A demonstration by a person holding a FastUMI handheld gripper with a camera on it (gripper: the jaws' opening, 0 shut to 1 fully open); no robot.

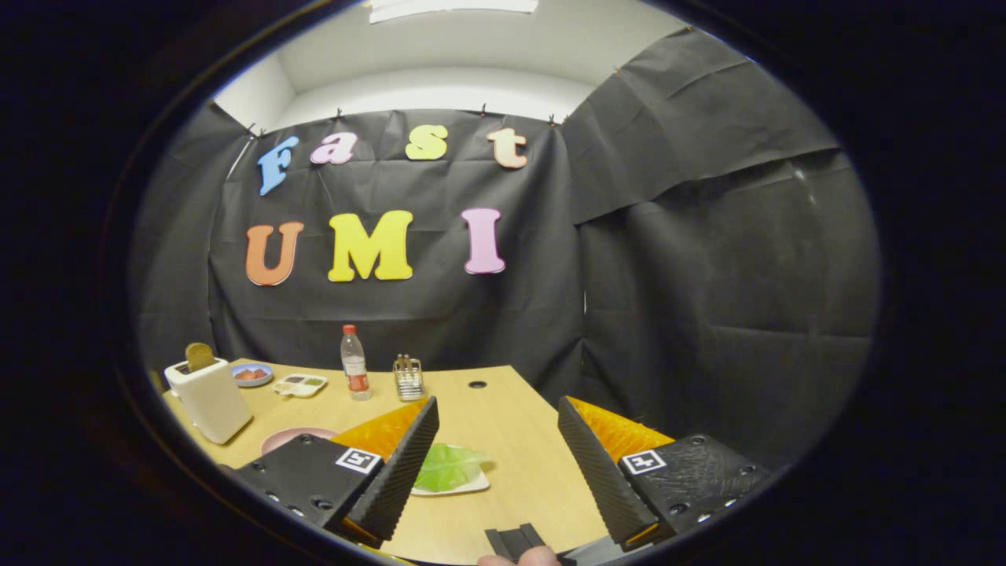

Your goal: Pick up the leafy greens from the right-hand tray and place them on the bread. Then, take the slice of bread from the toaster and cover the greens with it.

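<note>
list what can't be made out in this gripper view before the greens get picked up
- White tray under the light green leafy greens: its near-left part is hidden by the left finger of the open tongs.
- Round pink plate: mostly behind that finger, contents unseen.
- Small white divided dish beyond the white toaster: contents too small to identify.

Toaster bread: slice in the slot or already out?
In. The bread slice stands upright, poking out of the white toaster; open tool holds nothing.
</note>
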